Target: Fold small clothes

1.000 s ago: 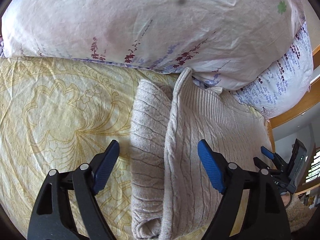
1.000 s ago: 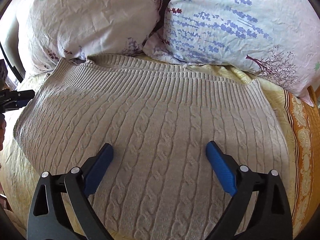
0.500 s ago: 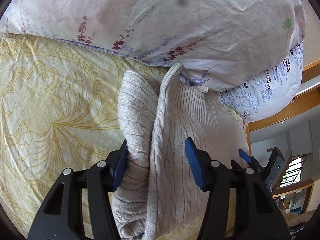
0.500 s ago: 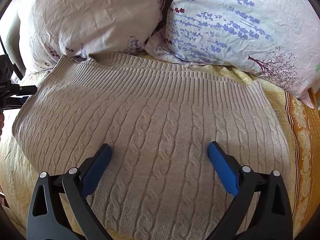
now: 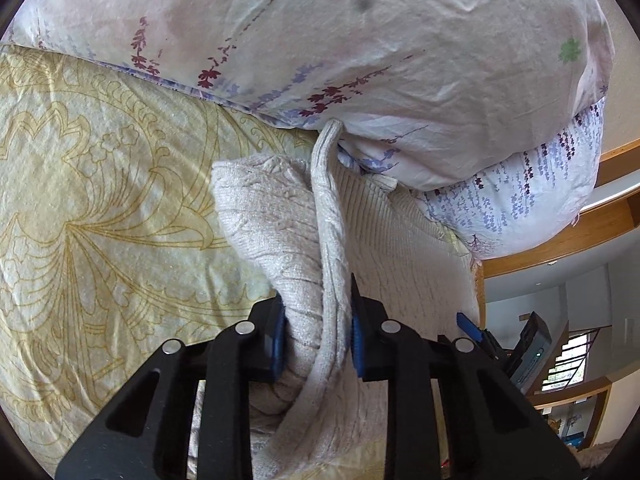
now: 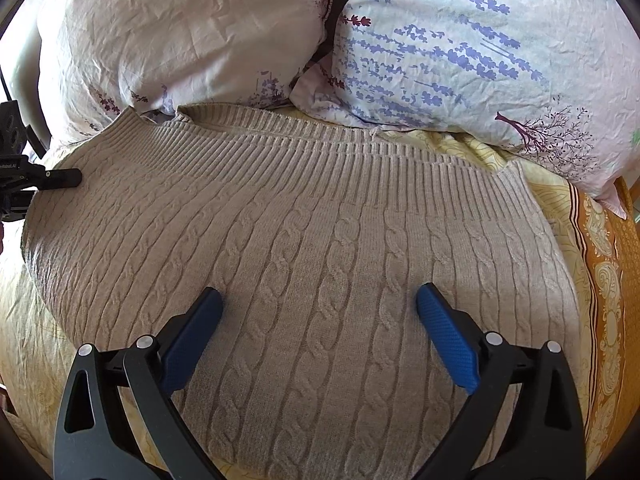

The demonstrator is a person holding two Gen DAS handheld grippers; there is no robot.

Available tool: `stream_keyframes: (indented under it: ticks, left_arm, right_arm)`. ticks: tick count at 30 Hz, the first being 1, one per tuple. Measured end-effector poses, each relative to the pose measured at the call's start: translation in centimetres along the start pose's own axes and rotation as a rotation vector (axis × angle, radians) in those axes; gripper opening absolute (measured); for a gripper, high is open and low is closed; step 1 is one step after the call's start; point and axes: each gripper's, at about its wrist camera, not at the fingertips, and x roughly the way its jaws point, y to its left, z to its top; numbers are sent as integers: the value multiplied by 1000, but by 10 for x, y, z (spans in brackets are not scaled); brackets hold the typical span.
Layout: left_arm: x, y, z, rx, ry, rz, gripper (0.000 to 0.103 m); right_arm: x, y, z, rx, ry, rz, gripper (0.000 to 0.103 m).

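Left wrist view: left gripper (image 5: 318, 336) clamped on the bunched side edge of the beige cable-knit sweater (image 5: 304, 248) — blue pads pressing the fabric from both sides. Sweater lies on the yellow patterned bedsheet (image 5: 100, 200), its ribbed hem against a floral pillow (image 5: 360, 60).

Right wrist view: right gripper (image 6: 318, 320) spread wide, hovering over the sweater's flat middle (image 6: 300, 240) — holding nothing. Two floral pillows beyond the hem.
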Motion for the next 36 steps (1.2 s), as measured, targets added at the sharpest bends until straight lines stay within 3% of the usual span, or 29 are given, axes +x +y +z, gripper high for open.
stream_keyframes:
  ticks: [9, 17, 20, 22, 25, 31, 33, 35, 36]
  left_arm:
    - [-4, -44, -4, 19, -30, -159, 23]
    - [23, -90, -11, -43, 14, -395, 23]
    - [37, -101, -13, -62, 29, -436, 20]
    - [43, -107, -13, -83, 36, -496, 8]
    - [49, -124, -12, -29, 42, -490, 0]
    - [60, -120, -20, -31, 74, -446, 1]
    - [52, -111, -24, -37, 52, -422, 9]
    - [39, -104, -28, -16, 15, -361, 39]
    - [31, -102, -30, 4, -8, -313, 45]
  right_arm:
    - [0, 0, 0, 1, 0, 0, 100]
    - [-1, -3, 0, 9, -1, 34, 100]
    - [-8, -15, -2, 56, -15, 107, 100]
    - [-11, -24, -4, 93, -24, 143, 100]
    - [-14, -31, -5, 133, -29, 188, 100]
    - [-13, -55, -1, 378, -5, 511, 100]
    - [-10, -61, 2, 459, 9, 608, 97]
    - [-3, -63, 7, 520, 39, 684, 87]
    - [0, -61, 9, 545, 60, 702, 83]
